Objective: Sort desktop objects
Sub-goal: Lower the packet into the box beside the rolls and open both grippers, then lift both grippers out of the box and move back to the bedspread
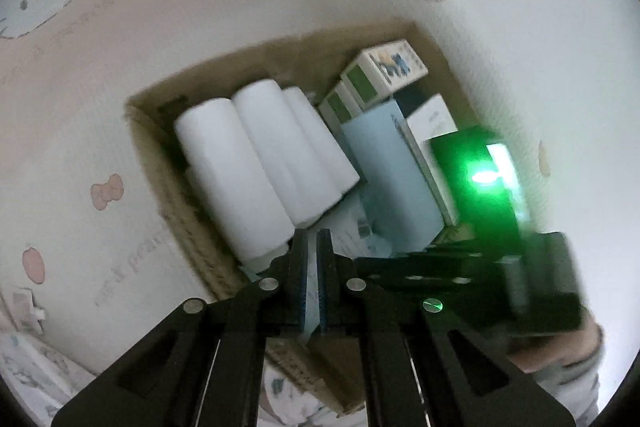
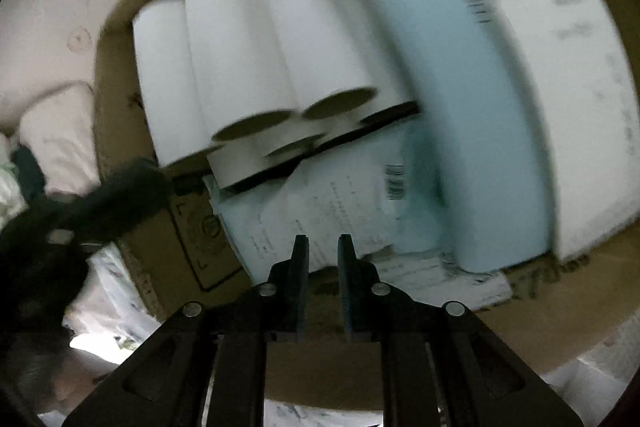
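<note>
A: What is the cardboard box (image 2: 168, 235) looking like beside the right gripper (image 2: 323, 247)?
B: It is showing matt brown, rough-edged card. Just ahead of the fingers, the white tubes (image 2: 240, 43) are looking like smooth matt paper with brown card cores.
A: And the pale blue box (image 2: 452, 99) further right?
B: It is showing smooth, faintly sheened card.
A: The left gripper (image 1: 313, 243)?
B: It is showing matt black plastic with shiny metal pins; the printed cloth (image 1: 80, 67) beyond is looking soft and matt.
</note>
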Available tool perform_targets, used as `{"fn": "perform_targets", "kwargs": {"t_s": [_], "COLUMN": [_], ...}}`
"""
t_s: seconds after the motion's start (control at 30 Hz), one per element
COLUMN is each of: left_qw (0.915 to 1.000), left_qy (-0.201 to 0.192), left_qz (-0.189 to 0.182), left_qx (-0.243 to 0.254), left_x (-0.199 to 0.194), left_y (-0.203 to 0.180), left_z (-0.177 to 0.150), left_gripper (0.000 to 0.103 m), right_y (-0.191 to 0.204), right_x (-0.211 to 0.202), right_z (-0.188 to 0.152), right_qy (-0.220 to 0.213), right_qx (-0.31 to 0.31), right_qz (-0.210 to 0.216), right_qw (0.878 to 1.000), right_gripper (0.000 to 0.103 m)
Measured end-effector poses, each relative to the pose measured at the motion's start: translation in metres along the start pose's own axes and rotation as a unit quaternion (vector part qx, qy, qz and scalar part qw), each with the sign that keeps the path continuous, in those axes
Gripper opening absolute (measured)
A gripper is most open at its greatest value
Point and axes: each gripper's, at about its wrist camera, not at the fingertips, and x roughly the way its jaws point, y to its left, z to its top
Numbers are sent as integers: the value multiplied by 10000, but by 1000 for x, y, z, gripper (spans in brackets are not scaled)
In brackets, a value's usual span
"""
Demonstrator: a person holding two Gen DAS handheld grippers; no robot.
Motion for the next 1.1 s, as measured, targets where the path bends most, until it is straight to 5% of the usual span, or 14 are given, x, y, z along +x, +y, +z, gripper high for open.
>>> {"fn": "perform_targets", "kwargs": {"t_s": [0.27,0.33,0.57,0.83,1.0,1.1], "left_qw": [9996,9994,9992,9979,9951,9938], "left_qy": [-97,-97,-155,136,609,893], "left_qz": [-253,-310,-157,-106,-151,-214], "left_qx": [-120,-71,327,623,767,635], "left_x": [-18,-22,-19,8,59,91], "left_y": [23,32,29,-7,-42,-50], "left_z": [-19,-22,-6,-5,-9,-9], "left_gripper": [5,5,9,31,31,17], "right_y": [11,12,18,0,-18,-26], "right_x": [55,87,102,41,4,-3], "right_z": [35,39,48,29,2,-6], "right_qy": [493,1010,977,-75,-860,-1154], "right_qx": [-61,-38,-118,-196,-277,-251], "right_qz": [-527,-477,-558,-128,-327,-307], "right_qw": [9974,9937,9936,9997,9954,9925], "right_gripper": [11,11,11,11,11,11]}}
